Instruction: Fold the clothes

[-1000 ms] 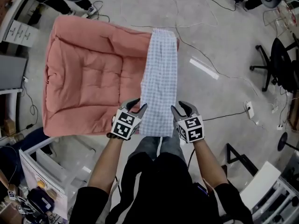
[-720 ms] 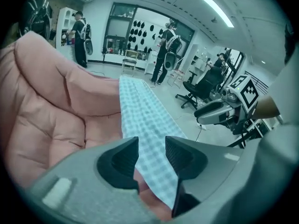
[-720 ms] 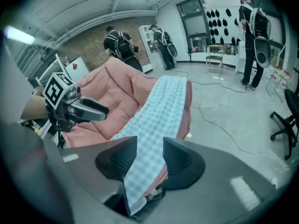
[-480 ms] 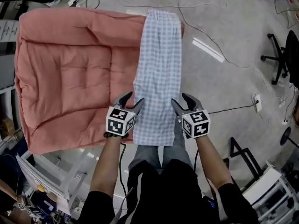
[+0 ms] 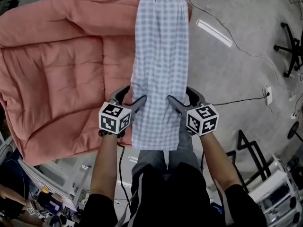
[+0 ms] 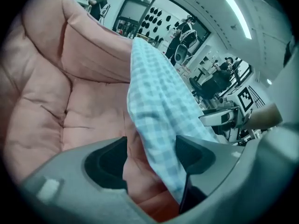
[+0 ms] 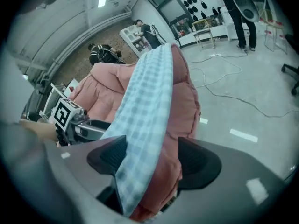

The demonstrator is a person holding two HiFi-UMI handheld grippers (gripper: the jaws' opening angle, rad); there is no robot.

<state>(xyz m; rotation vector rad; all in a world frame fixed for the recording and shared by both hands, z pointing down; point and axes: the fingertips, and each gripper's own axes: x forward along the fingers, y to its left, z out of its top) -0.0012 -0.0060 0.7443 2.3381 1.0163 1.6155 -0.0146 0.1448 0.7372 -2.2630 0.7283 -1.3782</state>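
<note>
With left gripper (image 5: 135, 97) and right gripper (image 5: 179, 96) jaws just opened wide, checked cloth (image 5: 160, 56) edges loose between them, pull back slowly; keep it flat on the pink cushion (image 5: 61, 70).

We saw a large salmon-pink quilted cushion (image 5: 61, 70) spread over the grey floor (image 5: 227, 79). A thin cable (image 5: 236, 100) trailed across the concrete (it ran towards a white power strip (image 5: 268, 94)). A white strip (image 5: 214, 33) marked the floor, and an office chair (image 5: 289, 48) stood at the right edge.
</note>
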